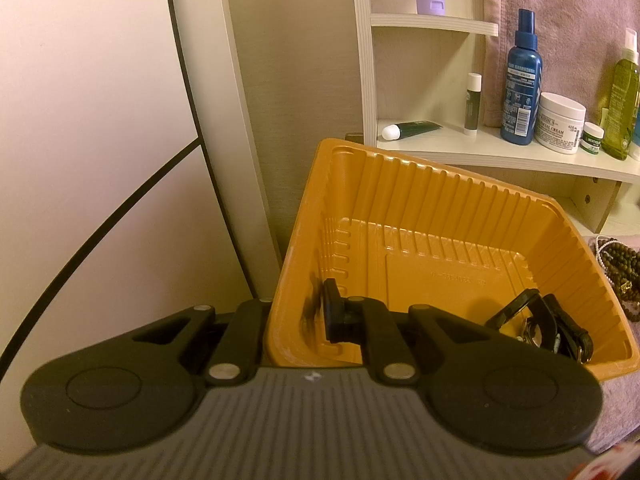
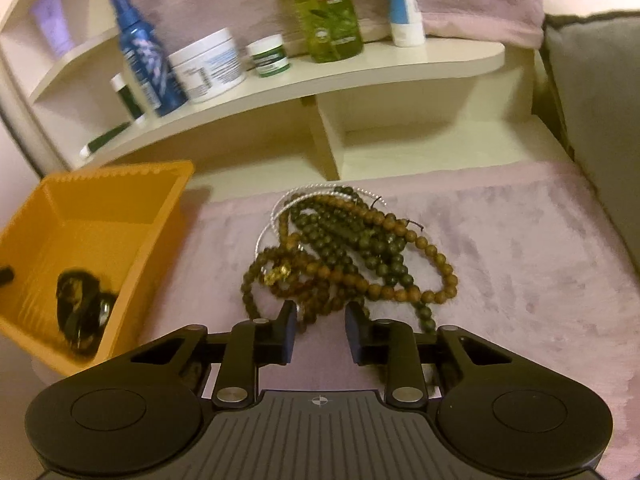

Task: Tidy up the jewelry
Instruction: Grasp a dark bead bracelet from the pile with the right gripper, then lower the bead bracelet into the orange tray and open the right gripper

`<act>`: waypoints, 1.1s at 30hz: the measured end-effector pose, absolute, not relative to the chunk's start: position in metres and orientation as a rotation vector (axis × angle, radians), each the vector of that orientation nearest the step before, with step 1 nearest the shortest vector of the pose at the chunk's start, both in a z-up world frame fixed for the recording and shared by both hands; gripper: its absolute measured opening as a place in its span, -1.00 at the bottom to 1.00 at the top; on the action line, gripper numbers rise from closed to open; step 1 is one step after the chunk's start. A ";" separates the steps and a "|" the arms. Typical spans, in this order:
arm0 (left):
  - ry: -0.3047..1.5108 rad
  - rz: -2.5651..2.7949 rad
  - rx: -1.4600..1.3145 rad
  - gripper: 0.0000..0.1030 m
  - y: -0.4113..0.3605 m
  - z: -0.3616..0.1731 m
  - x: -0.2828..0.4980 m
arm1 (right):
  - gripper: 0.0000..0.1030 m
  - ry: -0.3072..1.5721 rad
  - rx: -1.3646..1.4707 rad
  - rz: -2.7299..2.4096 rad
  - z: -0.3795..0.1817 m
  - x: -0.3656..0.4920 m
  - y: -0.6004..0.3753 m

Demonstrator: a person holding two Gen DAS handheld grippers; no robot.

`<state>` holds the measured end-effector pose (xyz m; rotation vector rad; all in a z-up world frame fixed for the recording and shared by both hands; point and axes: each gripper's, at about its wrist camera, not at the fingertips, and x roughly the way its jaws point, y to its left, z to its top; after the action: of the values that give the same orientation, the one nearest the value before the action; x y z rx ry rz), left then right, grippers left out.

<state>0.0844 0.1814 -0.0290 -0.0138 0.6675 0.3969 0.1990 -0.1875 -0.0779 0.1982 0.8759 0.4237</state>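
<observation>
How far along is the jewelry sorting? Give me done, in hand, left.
Done: one dark item, apparently a watch, lies in the orange tray. In hand: the left gripper is shut on the tray's wall; the right gripper is at the near edge of the bead pile, with a strand between its pads. Left: nearly all the bead strands and the silver chain on the pink cloth.

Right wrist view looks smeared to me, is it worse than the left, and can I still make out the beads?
Right wrist view: motion blur smears the shelf bottles and orange tray; the bead pile stays readable. Left wrist view: sharp, jar label legible. Both: warm dim light, fisheye bending the shelf edges.
</observation>
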 end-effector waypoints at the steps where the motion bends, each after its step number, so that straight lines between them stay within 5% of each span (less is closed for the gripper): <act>1: 0.667 0.397 -0.013 -0.79 0.181 -0.029 0.084 | -0.48 0.879 0.207 0.423 -0.080 0.202 -0.186; 5: 0.667 0.398 -0.013 -0.79 0.181 -0.029 0.084 | -0.60 0.868 0.200 0.394 -0.082 0.206 -0.182; 8: 0.667 0.397 -0.013 -0.79 0.181 -0.029 0.084 | -0.87 0.862 0.181 0.392 -0.081 0.205 -0.183; 33: 0.665 0.397 -0.010 -0.80 0.179 -0.030 0.083 | -0.87 0.681 0.251 0.746 0.030 0.170 -0.132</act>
<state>0.0833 0.1791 -0.0295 -0.0100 0.6651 0.3974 0.1698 -0.1325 0.0301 0.2512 0.6814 0.7462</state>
